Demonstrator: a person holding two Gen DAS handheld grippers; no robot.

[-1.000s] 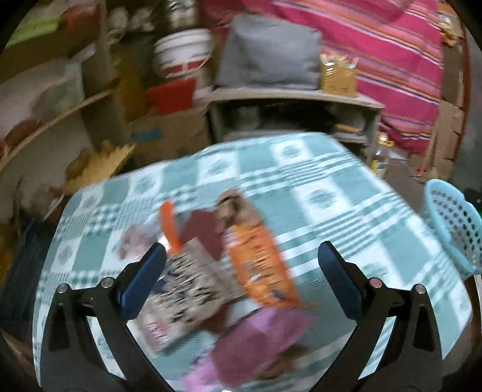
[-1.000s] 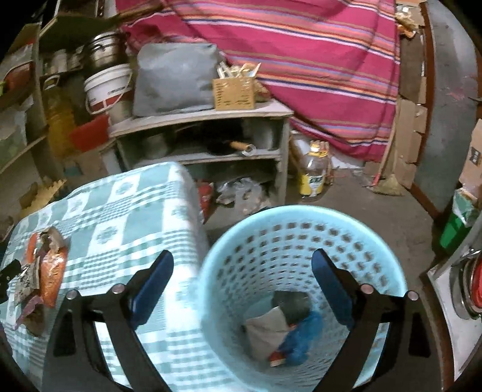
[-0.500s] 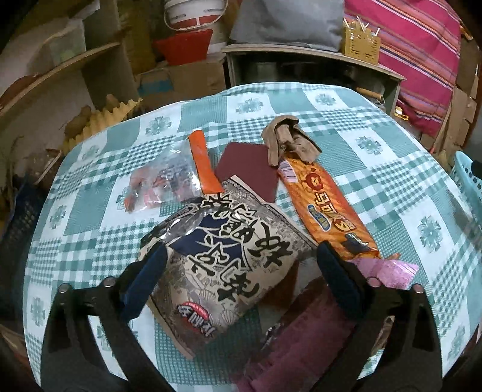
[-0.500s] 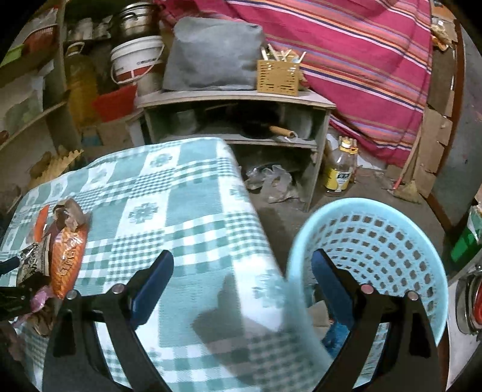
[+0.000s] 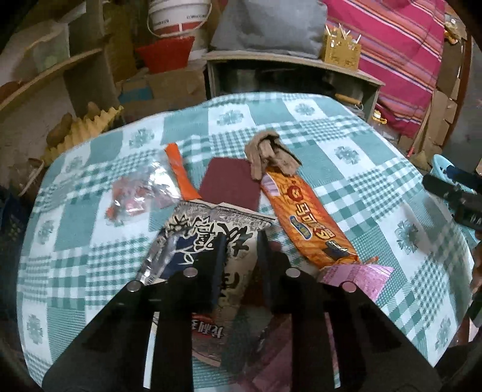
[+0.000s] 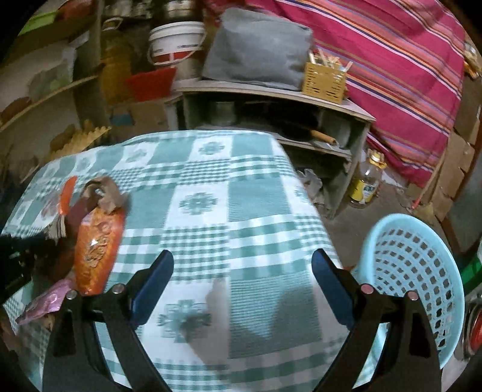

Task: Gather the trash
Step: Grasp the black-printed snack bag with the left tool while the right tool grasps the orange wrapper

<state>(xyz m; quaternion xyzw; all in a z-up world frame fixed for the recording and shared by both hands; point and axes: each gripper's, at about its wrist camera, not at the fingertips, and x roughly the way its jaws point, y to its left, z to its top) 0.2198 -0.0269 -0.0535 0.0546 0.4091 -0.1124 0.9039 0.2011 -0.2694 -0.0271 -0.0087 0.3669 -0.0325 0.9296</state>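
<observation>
Snack bag (image 5: 208, 235) apparently pinched in left claw (image 5: 239, 241), right claw (image 6: 242, 265) wide above tablecloth (image 6: 211, 169)

black-and-white snack bag (image 5: 211, 238): large brush-style Chinese characters in white and black; I cannot read them surely. A red patch near its lower end has small white characters, also not legible.
orange snack wrapper (image 5: 304, 217): a round red logo near the top and big red characters with blue outline along its length, seen sideways; not readable.
white bucket (image 5: 177, 18): a line of small dark print, too small to read.
oil bottle (image 6: 366, 184): yellow label, print too blurred.
</observation>
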